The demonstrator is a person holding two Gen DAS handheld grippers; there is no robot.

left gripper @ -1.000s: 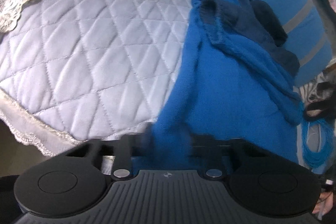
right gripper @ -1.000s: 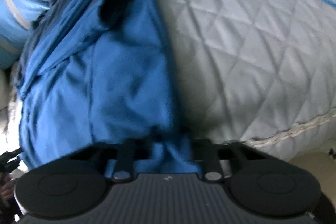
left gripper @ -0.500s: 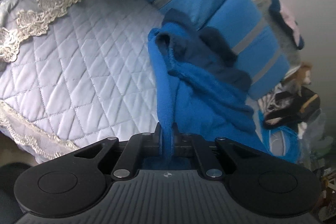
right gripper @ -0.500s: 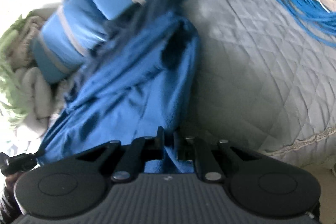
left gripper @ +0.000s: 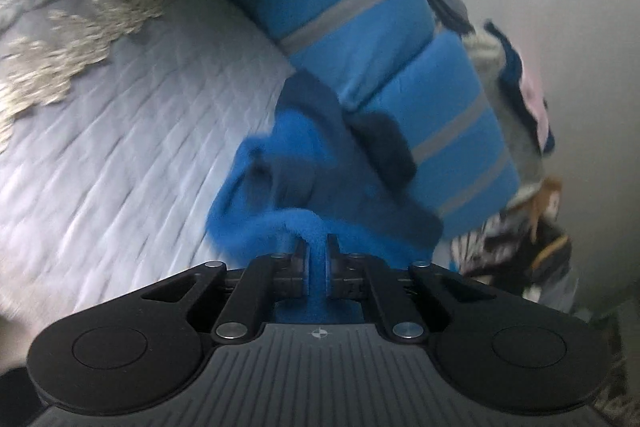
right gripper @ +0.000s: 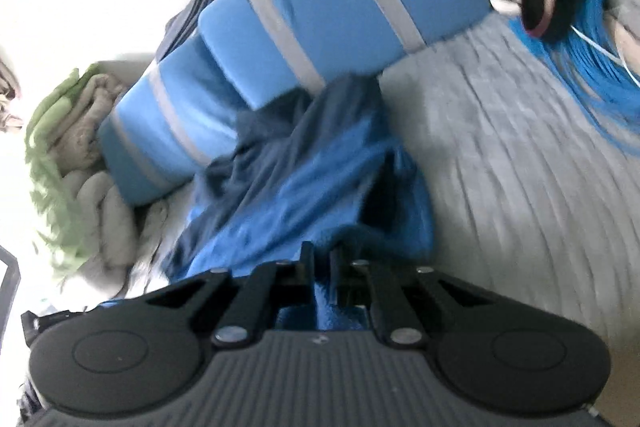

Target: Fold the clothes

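Note:
A bright blue fleece garment (left gripper: 304, 163) with dark navy parts lies bunched on the quilted bed, its far end against the blue pillows. My left gripper (left gripper: 318, 247) is shut on a fold of its near edge, the cloth running down between the fingers. In the right wrist view the same blue garment (right gripper: 320, 179) stretches from the pillows toward me, and my right gripper (right gripper: 322, 255) is shut on its near hem. Both views are motion-blurred.
Two blue pillows with grey stripes (left gripper: 360, 39) (right gripper: 320, 7) lie along the far side of the pale quilted bedspread (left gripper: 120, 155). A lace-edged cloth (left gripper: 80, 23) lies at left. Blue cord (right gripper: 592, 39), folded clothes (left gripper: 516, 83) and green and beige blankets (right gripper: 68, 147) crowd the edges.
Both grippers have risen and tilted toward the pillows, pulling the garment's near edge up and over. More of the pillows and wall shows now; the garment looks shorter and more bunched.

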